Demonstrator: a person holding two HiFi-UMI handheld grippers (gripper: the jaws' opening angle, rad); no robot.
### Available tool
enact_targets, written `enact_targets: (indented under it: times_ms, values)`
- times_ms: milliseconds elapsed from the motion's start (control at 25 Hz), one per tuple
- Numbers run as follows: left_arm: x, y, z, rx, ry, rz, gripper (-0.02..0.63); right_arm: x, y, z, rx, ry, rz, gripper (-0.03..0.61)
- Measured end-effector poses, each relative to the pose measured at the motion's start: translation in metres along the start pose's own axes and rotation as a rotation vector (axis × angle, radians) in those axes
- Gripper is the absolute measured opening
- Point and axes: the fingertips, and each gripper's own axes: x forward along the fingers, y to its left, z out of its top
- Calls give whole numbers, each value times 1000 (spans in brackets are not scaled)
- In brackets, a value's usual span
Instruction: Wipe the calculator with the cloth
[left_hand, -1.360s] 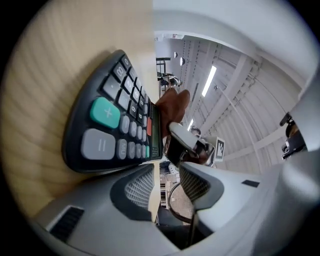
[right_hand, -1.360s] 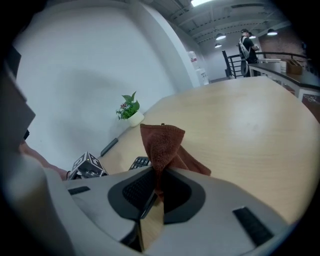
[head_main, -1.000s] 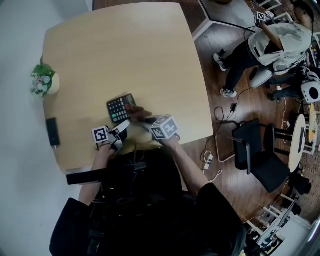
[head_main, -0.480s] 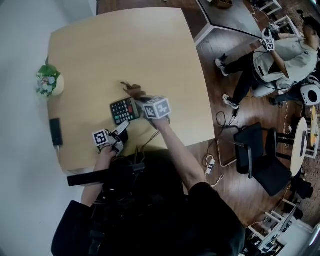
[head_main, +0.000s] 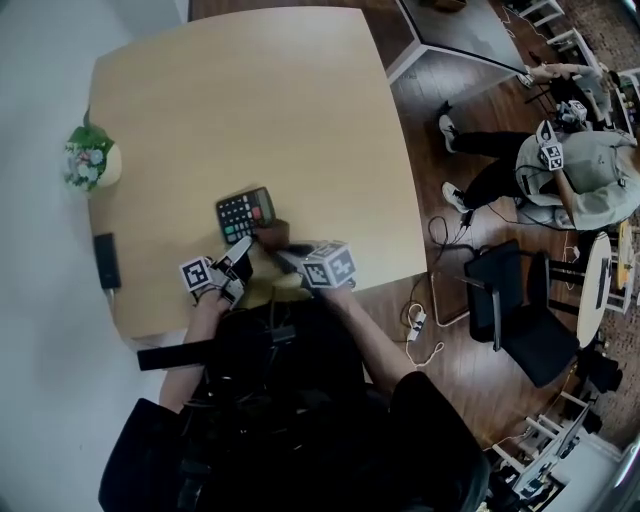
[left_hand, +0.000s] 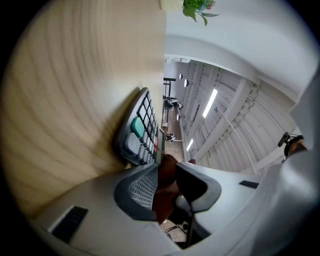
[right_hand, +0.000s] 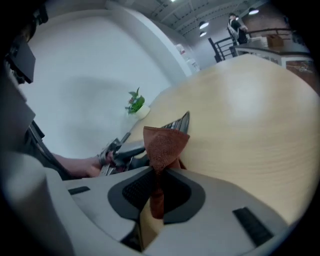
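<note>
The calculator (head_main: 245, 214) lies flat towards the tabletop's (head_main: 250, 90) near edge, left of its middle. The right gripper (right_hand: 162, 172) pinches the brown cloth (right_hand: 165, 142), which sits at the calculator's near right corner. The left gripper (left_hand: 167, 165), its jaws narrow and just closing, has its tips at the calculator's near edge, with cloth brown showing in the gap.

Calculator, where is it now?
In the head view the calculator lies on the table near its front edge, with the cloth at its near right corner.
</note>
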Motion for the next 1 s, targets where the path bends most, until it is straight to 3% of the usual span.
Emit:
enact_targets:
  times_ms: [80,160,280,400,600,720,840,920,1000]
  values:
    - [-5,2,3,-33,-46,12,107,-18,-33,41,6,-122,-92,41]
    - [-9,3,6,-47,-77,15,107,-24,-72,75,-1,-181,-205,41]
    - [-9,1,9,-45,-98,-5,106,7,-97,76,20,-48,-233,41]
    - [-9,1,14,-48,-114,-21,104,36,-73,58,-10,101,-206,30]
    - [-17,-8,44,20,-122,-60,94,37,-36,41,-59,171,-193,32]
    - [-21,-16,79,45,-185,-86,89,35,-22,32,-98,226,-116,35]
    - [-30,-35,96,69,-227,-130,92,36,-10,4,-149,354,-32,36]
    - [-37,-46,85,79,-204,-143,92,28,-25,-6,-182,421,-62,37]
    - [-48,-41,66,37,-189,-88,92,14,-59,14,-230,404,-189,37]
